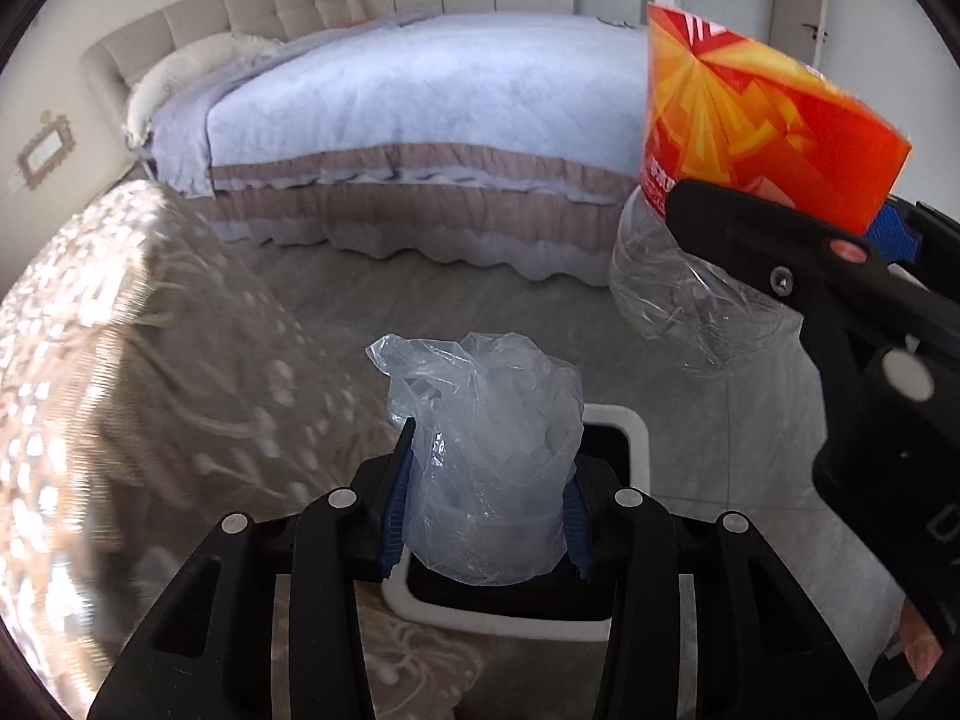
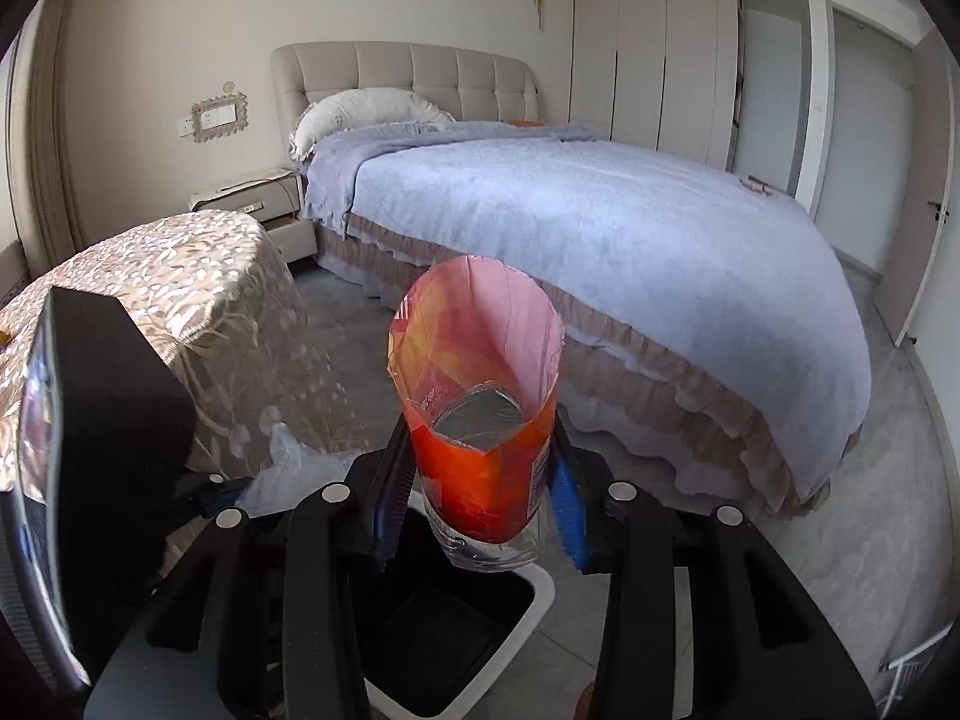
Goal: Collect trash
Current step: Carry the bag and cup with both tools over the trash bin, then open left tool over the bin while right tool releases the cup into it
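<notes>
Left jaws: the left gripper (image 1: 486, 516) pinches a crumpled clear plastic bag (image 1: 486, 450) between its blue pads; the bag bulges up and forward out of the grip.
Right jaws: the right gripper (image 2: 477, 510) pinches a cut-open clear plastic bottle (image 2: 480, 438) around its orange-red label; the pads press on both sides of it.
Key relation: a white-rimmed trash bin (image 1: 636, 438) with a dark inside stands on the floor, straight below and just ahead of both loads.
Left view of bin: the bin's opening lies directly under the bag, partly hidden by it.
Right view of bin: the bin's opening sits just beneath the bottle's base, between the gripper's arms.
Long axis: the bottle stands roughly upright in the grip, cut mouth up and tilted away, clear base down toward the bin.
Nearer hand: both hang over the bin close beside each other; I cannot tell which is nearer.
Likely next step: loosening either grip looks enough to drop its load in.
Surface: grey tiled floor (image 2: 870, 540); a tabletop under a lace-patterned cloth (image 2: 180, 276) stands just left of the bin.
Room: a bedroom, with a bed (image 2: 600, 228) in a pale blue cover, padded headboard, nightstand and wardrobe doors beyond.
</notes>
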A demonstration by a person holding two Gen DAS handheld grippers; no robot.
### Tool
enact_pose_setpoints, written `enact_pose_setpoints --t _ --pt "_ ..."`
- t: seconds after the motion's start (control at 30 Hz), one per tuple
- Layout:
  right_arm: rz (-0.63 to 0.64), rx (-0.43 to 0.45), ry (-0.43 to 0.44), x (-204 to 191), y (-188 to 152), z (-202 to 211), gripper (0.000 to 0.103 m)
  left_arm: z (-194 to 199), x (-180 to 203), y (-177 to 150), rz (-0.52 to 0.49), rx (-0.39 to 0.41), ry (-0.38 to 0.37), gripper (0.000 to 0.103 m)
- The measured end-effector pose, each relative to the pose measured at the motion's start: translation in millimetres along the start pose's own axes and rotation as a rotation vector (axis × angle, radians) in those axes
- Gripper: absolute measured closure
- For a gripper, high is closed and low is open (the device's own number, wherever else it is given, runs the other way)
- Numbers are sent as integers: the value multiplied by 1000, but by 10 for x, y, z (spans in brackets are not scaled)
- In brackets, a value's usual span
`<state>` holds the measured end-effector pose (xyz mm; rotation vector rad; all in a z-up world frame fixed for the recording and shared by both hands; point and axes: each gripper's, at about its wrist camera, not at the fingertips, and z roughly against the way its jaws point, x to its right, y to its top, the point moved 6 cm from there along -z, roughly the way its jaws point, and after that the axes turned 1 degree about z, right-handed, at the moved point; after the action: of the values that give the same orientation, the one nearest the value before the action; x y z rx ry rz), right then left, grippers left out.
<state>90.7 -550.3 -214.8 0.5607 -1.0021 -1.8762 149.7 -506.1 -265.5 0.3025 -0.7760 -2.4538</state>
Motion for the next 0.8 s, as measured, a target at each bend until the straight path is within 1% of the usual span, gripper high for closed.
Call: enact_pose_setpoints --t 0.07,0.2,0.23,0.27,0.33,0.4,0.43,0.47,0.53,0.6,0.63,0.8 --pt "-12 -26 10 26 -46 -114 60 -131 12 -41 11 -25 -14 61" --pt "-33 -80 59 60 -193 -338 60 -352 13 -122 1 -64 6 60" --pt "-31 -92 63 64 -228 -392 60 -396 12 -140 2 -69 14 57" --pt "-27 -101 63 63 -266 -443 60 -438 18 -163 2 -78 19 57" --pt "-11 -129 47 50 -320 -542 60 -545 22 -218 9 -110 -8 56" --pt "-6 -159 34 43 -380 -641 60 -670 -12 -239 8 -150 -21 44" --pt "-9 -173 42 27 -412 -681 60 -712 -12 -252 16 -161 -27 17" --pt "-9 -183 48 27 -432 -696 60 -742 -51 -245 43 -160 -31 5" --pt "4 -189 46 20 -464 -711 60 -743 -77 -257 88 -160 -43 5" --pt "15 -194 46 9 -504 -729 60 -757 -61 -291 85 -171 -39 5" --pt "20 -195 47 0 -515 -733 60 -733 -53 -311 66 -170 -28 5" --pt "47 -221 72 -70 -577 -788 60 -808 -68 -352 -51 -142 80 5"
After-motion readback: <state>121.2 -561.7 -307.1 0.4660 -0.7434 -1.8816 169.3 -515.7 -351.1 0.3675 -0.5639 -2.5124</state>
